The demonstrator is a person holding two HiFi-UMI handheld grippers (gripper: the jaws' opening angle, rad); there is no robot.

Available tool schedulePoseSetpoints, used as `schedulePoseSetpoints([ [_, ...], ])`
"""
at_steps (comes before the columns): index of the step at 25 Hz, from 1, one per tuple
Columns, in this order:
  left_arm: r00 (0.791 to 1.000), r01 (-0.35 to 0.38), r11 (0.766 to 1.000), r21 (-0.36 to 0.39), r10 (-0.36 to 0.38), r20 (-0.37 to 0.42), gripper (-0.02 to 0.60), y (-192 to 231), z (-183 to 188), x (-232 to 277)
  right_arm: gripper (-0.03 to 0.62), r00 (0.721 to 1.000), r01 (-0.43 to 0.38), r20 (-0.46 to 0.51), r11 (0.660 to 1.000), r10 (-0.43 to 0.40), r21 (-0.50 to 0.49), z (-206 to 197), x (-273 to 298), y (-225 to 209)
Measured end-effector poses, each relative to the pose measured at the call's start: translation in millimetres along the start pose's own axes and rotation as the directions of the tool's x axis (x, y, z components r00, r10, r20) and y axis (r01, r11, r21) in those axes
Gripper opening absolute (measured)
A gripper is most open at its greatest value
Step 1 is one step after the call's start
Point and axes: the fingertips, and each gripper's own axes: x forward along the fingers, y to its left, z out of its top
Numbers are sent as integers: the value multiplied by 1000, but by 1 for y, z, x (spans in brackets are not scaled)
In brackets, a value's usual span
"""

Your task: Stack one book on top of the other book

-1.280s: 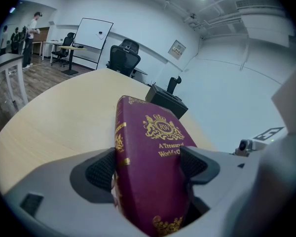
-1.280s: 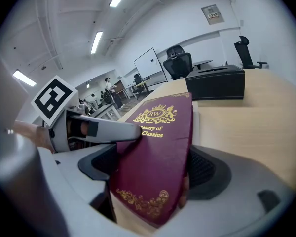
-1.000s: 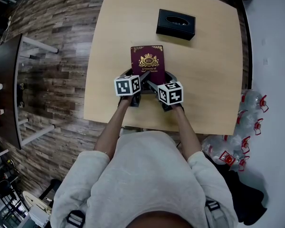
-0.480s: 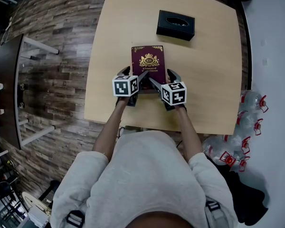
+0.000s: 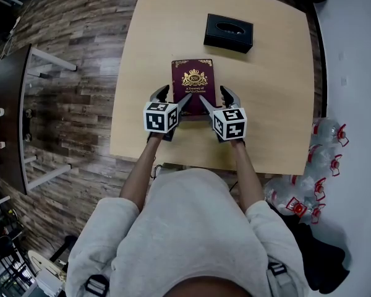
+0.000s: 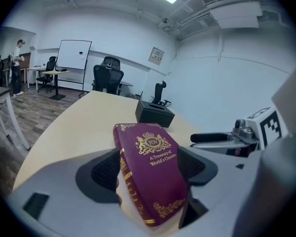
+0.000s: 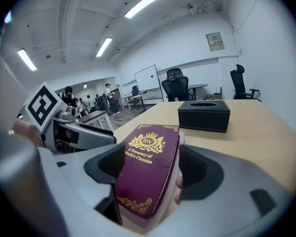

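Observation:
A maroon book (image 5: 193, 82) with a gold crest lies flat in the middle of the light wooden table (image 5: 148, 54). Only this one cover shows; a thick white page edge sits beneath it, and I cannot tell whether another book lies under it. My left gripper (image 5: 173, 96) hangs over the book's near left corner and my right gripper (image 5: 214, 95) over its near right corner. In each gripper view the book (image 6: 153, 152) (image 7: 148, 157) shows in the gap between the jaws, and the pads do not press on it. The right jaws have just been closing.
A black tissue box (image 5: 229, 32) stands behind the book toward the table's far edge. Several water bottles (image 5: 321, 159) lie on the floor to the right of the table. Office chairs and a whiteboard stand far back.
Both grippers have risen, drawn back toward me and moved apart, uncovering more of the book's near end. The right jaws are narrower. The book has not moved.

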Motion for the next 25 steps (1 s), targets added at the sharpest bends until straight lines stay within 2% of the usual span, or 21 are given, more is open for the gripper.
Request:
schedulePoseSetpoints([
  [5, 1000, -1, 999, 48, 0, 21, 237, -4, 3, -12, 260, 998, 47, 32, 999, -46, -21, 8, -11, -6],
  [16, 997, -13, 996, 86, 6, 80, 40, -11, 16, -34, 70, 991, 123, 66, 990, -119, -65, 14, -36, -15],
  [20, 996, -14, 995, 99, 6, 85, 9, -12, 17, -40, 12, 988, 140, 82, 988, -134, -71, 19, -46, -17],
  [25, 996, -4, 992, 130, -8, 92, 9, -16, 20, -46, 5, 985, 138, 113, 986, -127, -91, 25, -60, -14],
])
